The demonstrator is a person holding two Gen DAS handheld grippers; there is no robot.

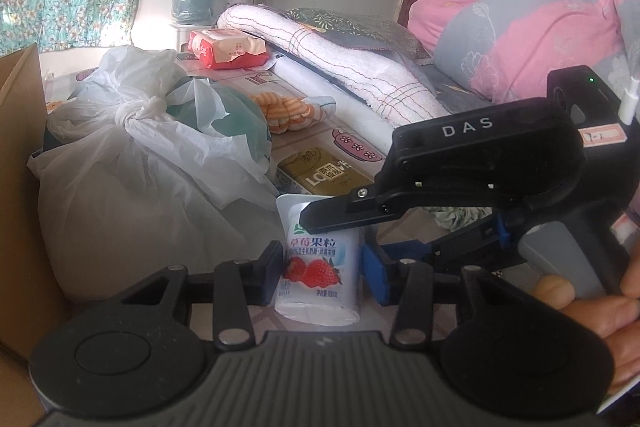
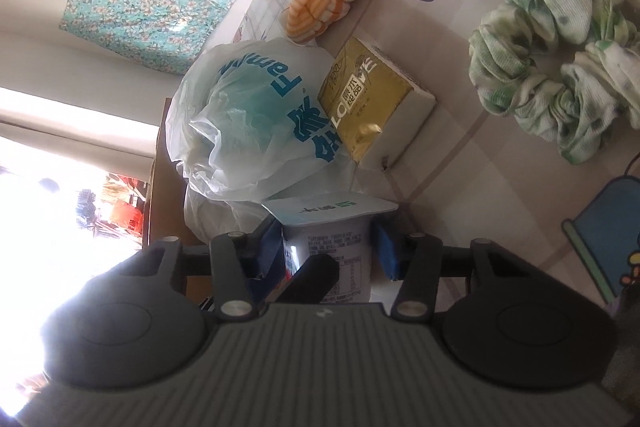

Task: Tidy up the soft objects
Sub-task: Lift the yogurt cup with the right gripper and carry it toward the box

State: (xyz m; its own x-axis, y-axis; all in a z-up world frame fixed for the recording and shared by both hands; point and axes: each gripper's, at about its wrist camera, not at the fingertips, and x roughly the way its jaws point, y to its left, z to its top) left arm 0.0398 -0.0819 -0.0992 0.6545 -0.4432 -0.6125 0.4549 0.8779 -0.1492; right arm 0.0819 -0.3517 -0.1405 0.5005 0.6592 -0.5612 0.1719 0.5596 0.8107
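Crowded tabletop leaves little room around a strawberry yogurt cup (image 1: pixel 318 273)

Tied white plastic bags (image 1: pixel 132 163) press close on the cup's left, backed by a cardboard box wall (image 1: pixel 18 155); a gold tissue pack (image 1: pixel 320 171) stands just behind it, and the right gripper (image 1: pixel 344 227) reaches in across its top from the right. Farther back an orange-striped cloth bundle (image 1: pixel 288 111) and rolled white towel (image 1: pixel 340 67) block the rear. Open patterned tablecloth (image 2: pixel 460 155) shows between the tissue pack and a green scrunchie (image 2: pixel 560 67).
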